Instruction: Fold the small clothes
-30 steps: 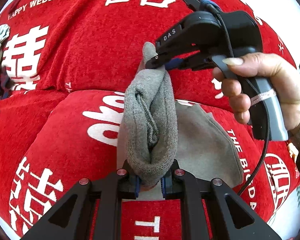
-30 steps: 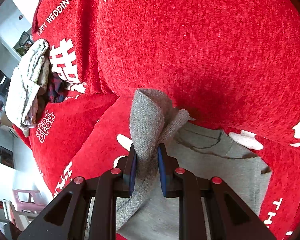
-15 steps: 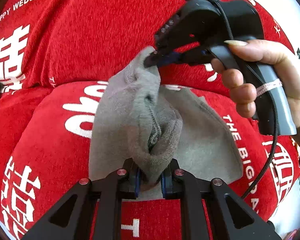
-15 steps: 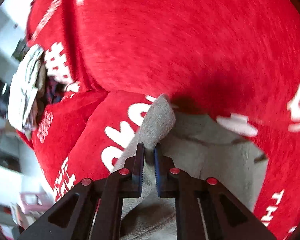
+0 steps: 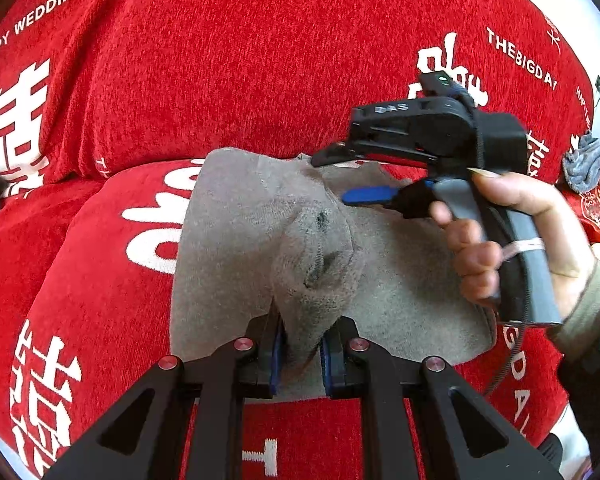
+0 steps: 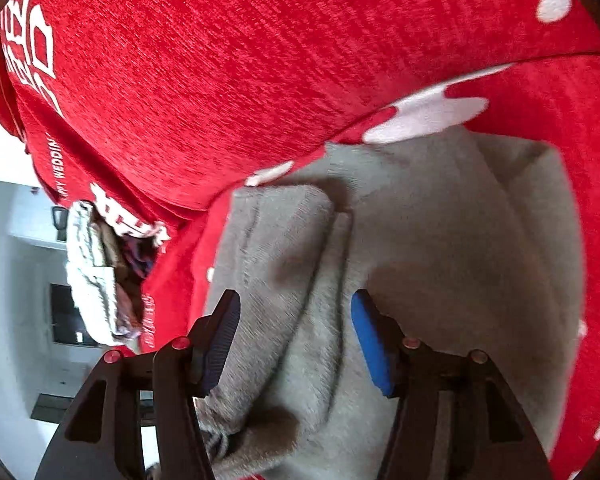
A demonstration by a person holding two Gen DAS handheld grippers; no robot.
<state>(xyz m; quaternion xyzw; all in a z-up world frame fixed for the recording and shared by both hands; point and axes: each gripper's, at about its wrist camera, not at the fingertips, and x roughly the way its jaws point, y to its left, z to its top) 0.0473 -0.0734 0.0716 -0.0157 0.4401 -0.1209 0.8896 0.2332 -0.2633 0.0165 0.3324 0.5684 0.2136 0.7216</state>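
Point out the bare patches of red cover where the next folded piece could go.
Free: red cover left of the grey garment, and the strip below it by the left hand-held gripper. Crowded: the garment's right side, under the right hand-held gripper and hand; clothes pile at far left.

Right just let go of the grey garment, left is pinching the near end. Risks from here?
1. The left gripper holds a thick bunched wad of the grey garment; letting go there may leave a lump rather than a flat fold.
2. The right gripper, whose jaws have just been opening, sits low over the folded layer; its fingers could snag and drag it on withdrawal.
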